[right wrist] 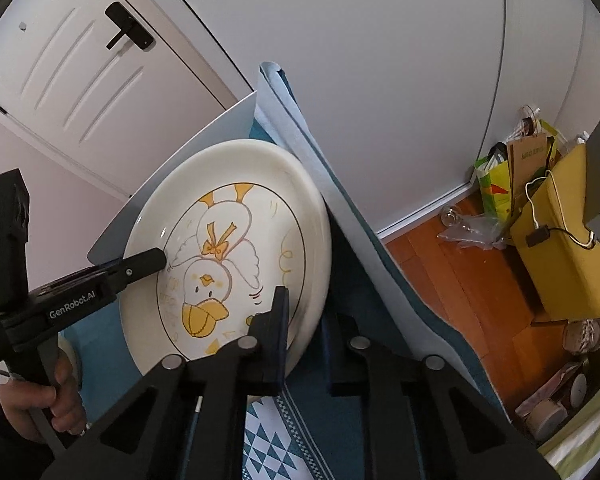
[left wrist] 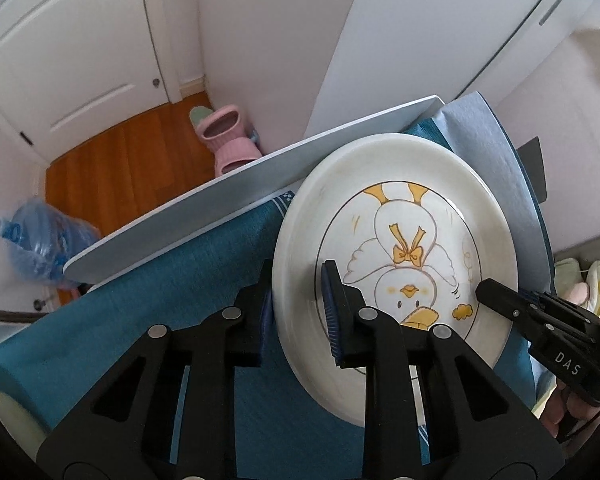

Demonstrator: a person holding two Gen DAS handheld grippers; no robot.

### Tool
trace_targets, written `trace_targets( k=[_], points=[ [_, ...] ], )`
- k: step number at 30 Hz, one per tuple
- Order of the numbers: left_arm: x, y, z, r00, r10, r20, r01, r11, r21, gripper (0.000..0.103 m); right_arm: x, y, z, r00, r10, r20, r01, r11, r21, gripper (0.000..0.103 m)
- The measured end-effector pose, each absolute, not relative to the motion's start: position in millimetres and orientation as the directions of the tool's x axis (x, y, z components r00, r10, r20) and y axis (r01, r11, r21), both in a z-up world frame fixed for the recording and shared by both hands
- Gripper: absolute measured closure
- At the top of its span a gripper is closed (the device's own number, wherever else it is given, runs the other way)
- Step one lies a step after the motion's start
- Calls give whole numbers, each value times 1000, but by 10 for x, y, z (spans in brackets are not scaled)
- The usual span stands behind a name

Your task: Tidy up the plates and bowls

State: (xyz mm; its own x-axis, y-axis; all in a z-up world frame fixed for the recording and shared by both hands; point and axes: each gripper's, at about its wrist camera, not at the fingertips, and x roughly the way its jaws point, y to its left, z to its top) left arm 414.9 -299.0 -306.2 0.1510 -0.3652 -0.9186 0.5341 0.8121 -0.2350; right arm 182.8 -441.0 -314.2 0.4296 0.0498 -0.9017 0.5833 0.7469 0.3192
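A white plate with a yellow duck drawing (left wrist: 404,248) is held between both grippers above a blue tablecloth (left wrist: 172,292). My left gripper (left wrist: 298,312) is shut on the plate's left rim, one pad on the face and one behind. My right gripper (right wrist: 304,328) is shut on the plate's right rim (right wrist: 312,240); it also shows in the left wrist view (left wrist: 512,300) at the plate's right edge. The left gripper shows in the right wrist view (right wrist: 140,264) on the plate's left side.
A white table edge (left wrist: 228,196) runs behind the plate. Beyond it are a wood floor (left wrist: 128,156), pink slippers (left wrist: 228,136) and a blue plastic bag (left wrist: 40,240). On the right are paper bags (right wrist: 520,164), a yellow box (right wrist: 568,240) and jars (right wrist: 584,336).
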Motion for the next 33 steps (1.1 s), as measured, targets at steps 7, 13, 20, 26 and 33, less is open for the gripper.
trace_targets(
  k=[7,13,20,26,33],
  points=[
    [3935,-2899,-2841,182,-382,-906,525,817,-239,83,1763,-4500,-3004,471,58,-880,551,760,345,90],
    [3634,-2694,-2412,270,-391,-880,506,835,-216,83,1681,-4380,-2619,520,31,-854,496,803,331,90],
    [3013,-2201,-1750,385,-385,-839,482,859,-173,83,1468,-4025,-2109,540,76,-839,371,873,317,90],
    [2534,-1712,-1401,422,-400,-813,467,865,-182,83,1171,-3562,-1680,559,79,-825,319,898,302,90],
    [2139,-1062,-1239,472,-361,-804,352,914,-204,83,1008,-3032,-1546,563,140,-815,221,924,311,90]
  ],
)
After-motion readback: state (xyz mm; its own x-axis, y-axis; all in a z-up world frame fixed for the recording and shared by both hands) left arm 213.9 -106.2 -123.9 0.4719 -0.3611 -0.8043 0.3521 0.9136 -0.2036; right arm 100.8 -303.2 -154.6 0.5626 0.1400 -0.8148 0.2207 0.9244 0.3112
